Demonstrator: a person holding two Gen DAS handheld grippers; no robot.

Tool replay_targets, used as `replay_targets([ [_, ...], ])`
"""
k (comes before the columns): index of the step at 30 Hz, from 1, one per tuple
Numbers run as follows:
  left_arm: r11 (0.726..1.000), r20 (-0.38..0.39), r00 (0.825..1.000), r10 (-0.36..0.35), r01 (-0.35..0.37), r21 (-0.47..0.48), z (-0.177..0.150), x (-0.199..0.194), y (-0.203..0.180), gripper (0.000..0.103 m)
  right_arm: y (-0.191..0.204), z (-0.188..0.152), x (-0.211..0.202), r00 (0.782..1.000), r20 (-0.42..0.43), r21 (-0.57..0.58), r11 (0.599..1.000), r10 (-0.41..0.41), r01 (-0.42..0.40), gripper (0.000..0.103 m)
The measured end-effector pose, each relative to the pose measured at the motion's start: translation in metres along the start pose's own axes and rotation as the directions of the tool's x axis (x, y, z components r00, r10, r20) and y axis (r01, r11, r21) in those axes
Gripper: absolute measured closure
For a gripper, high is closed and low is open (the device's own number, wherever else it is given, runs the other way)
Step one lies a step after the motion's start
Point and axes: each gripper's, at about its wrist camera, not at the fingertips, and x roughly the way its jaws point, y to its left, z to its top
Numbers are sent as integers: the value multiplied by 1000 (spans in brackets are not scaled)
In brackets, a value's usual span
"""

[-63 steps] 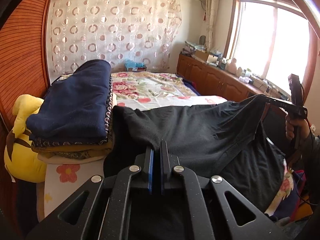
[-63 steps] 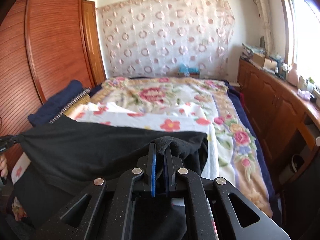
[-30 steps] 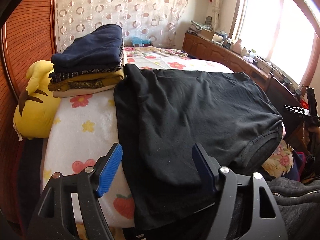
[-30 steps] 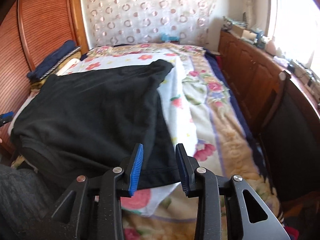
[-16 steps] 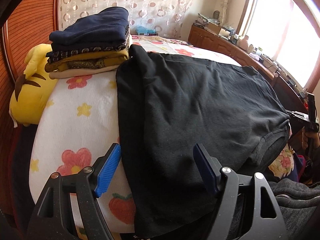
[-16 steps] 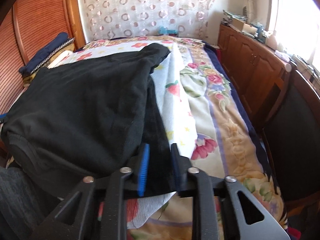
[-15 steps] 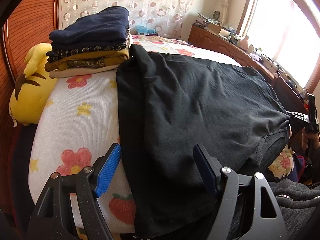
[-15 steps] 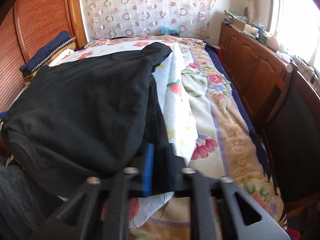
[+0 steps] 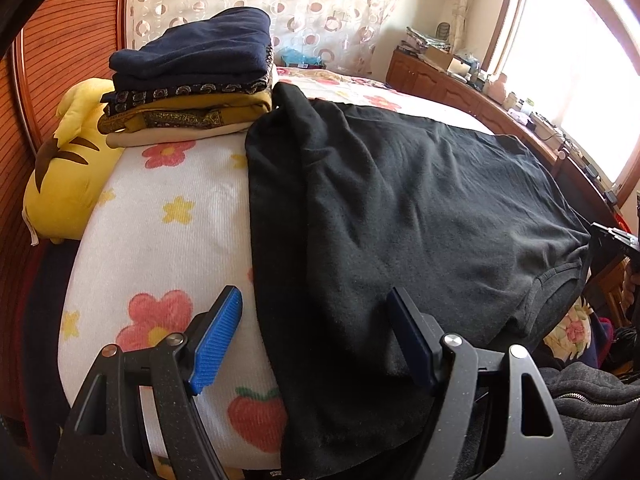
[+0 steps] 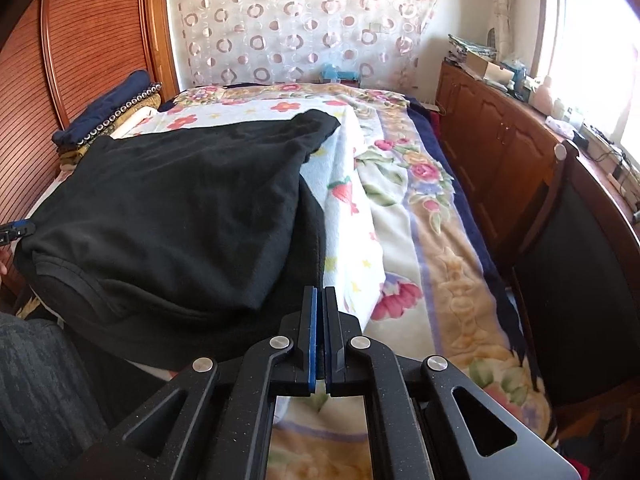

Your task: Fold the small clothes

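Note:
A black T-shirt [image 9: 400,208] lies spread on the flowered bed cover [image 9: 160,216], its collar hanging over the near edge. It also shows in the right wrist view [image 10: 180,200]. My left gripper [image 9: 316,336] is open and empty, with its jaws on either side of the shirt's near left edge. My right gripper [image 10: 319,312] is shut at the shirt's near right edge; I cannot tell whether any cloth sits between the pads. The right gripper also shows at the far right of the left wrist view [image 9: 616,240].
A stack of folded clothes [image 9: 192,76] sits at the far left of the bed, beside a yellow plush toy [image 9: 68,160]. A wooden wardrobe [image 10: 72,52] stands to the left. A wooden cabinet [image 10: 500,140] and a dark chair [image 10: 576,256] stand to the right.
Both grippers let go of the lifted shirt and it now lies flat on the bed. My right gripper has since closed at the shirt's right edge. My left gripper stays open.

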Motion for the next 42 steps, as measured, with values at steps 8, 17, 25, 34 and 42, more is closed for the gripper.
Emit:
replay_targets([
  [8,1000,6,1000,12,-12,7,-1,0,-2,27,9,0,-6,998,60,-10,1000,2,-2,98],
  [17,1000,9,1000,16,-16,8,-2,0,-2,27,28,2,8,996,70,-46,998,50,-47,87],
  [25,1000,23,1000,-18,19,-18,-4,-3,1,34,54,2,50,991,29,-79,989,129,-126,70],
  [34,989,8,991,-134,135,-53,-4,-4,1,88,64,-2,71,989,74,-71,990,124,-119,60],
  [42,964,151,953,-264,266,7,48,-44,-30,91,62,-5,70,988,69,-62,989,137,-133,59],
])
